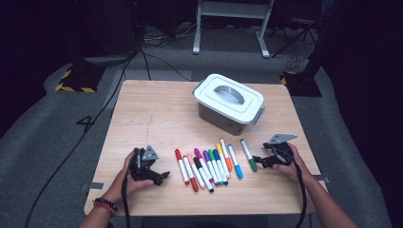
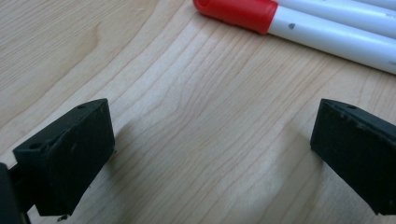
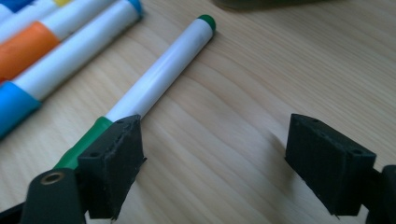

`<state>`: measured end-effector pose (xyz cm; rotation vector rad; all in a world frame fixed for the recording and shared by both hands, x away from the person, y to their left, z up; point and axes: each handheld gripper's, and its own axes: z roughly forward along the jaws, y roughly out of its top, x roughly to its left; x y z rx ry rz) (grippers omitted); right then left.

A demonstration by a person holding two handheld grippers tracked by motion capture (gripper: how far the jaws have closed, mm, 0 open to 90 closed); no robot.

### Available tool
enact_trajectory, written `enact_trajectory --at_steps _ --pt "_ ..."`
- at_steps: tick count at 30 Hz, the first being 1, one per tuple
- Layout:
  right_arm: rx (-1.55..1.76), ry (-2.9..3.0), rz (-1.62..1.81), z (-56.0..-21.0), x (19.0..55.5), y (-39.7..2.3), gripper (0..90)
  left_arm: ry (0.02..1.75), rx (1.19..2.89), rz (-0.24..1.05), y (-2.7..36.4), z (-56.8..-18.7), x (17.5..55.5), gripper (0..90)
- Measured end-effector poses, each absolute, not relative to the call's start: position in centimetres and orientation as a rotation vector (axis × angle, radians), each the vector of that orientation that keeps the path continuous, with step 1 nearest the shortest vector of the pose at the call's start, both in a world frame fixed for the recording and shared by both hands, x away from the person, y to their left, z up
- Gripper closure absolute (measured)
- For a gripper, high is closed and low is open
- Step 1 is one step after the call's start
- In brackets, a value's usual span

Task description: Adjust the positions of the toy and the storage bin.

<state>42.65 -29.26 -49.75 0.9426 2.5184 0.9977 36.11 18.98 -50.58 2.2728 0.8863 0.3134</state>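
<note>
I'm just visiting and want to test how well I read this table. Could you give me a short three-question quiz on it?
1. True or false: the grey box has its lid on.
2. Which marker lies apart from the row, nearest the right tool? A) red B) green C) orange
3. Fill in: the left tool stands with its jaws ____ over bare wood, beside the red marker.

Key
1. True: the white lid with its grey handle sits on the box.
2. B: the green marker lies by itself; in the right gripper view its cap sits beside one jaw, outside the gap between the jaws.
3. open
</note>
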Motion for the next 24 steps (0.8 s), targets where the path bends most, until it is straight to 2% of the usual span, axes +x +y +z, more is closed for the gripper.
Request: enact_trajectory --at_steps 8,24 --pt "0.860 2.567 1.018 -49.8 41.3 -24.8 17.6 0.837 2.293 0.295 18.4 -50.5 36.7 0.0" --pt "0.822 2.578 1.038 -50.0 41.2 -21.0 15.1 0.843 2.289 0.301 19.0 -50.6 37.4 0.3"
